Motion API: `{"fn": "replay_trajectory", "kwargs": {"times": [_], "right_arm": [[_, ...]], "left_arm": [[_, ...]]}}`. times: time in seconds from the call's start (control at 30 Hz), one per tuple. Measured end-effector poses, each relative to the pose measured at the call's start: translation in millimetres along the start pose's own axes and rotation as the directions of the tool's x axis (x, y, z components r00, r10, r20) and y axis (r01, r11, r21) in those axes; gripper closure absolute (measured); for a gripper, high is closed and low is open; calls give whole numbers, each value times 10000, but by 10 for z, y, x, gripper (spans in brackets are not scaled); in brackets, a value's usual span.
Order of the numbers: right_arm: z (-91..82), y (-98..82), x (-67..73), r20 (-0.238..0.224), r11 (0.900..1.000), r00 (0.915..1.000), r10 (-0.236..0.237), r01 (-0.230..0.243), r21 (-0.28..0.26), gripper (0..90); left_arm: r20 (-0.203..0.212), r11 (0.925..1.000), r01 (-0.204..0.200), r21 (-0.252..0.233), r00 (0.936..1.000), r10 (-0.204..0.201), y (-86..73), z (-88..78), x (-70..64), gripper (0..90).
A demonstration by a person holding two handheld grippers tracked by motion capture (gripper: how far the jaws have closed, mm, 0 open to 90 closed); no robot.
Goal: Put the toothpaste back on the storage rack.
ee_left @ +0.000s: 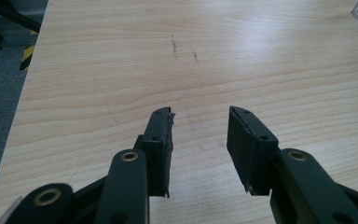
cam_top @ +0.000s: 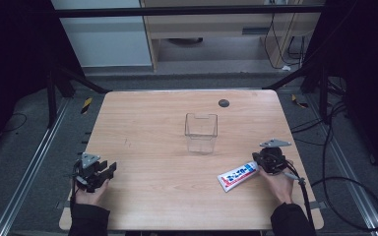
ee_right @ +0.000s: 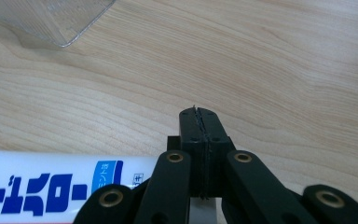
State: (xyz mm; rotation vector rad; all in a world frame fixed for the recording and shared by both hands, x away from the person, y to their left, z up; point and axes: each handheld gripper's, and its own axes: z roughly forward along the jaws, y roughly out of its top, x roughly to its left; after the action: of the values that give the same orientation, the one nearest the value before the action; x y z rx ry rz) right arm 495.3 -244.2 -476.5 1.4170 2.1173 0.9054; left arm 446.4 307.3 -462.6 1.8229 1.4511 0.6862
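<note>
The left claw is held spread over bare worktop; a clear container stands mid-worktop; the toothpaste tube lies just beside, perhaps touching, the right claw, pressed together on nothing

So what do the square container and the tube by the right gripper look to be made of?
Container: clear, glossy rigid plastic by the look, since the wood grain shows through its walls. Tube: probably soft plastic, smooth white with blue print and a slight sheen.
</note>
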Motion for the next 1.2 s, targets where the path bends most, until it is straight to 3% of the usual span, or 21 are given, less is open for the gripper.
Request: {"fn": "replay_trajectory", "kwargs": {"times": [1.2], "right_arm": [[-400, -340, 42, -278, 9987, 9996, -94, 108, 494, 899]], "left_arm": [[-57, 10000, -26, -64, 10000, 26, -14, -40, 18, 552]]}}
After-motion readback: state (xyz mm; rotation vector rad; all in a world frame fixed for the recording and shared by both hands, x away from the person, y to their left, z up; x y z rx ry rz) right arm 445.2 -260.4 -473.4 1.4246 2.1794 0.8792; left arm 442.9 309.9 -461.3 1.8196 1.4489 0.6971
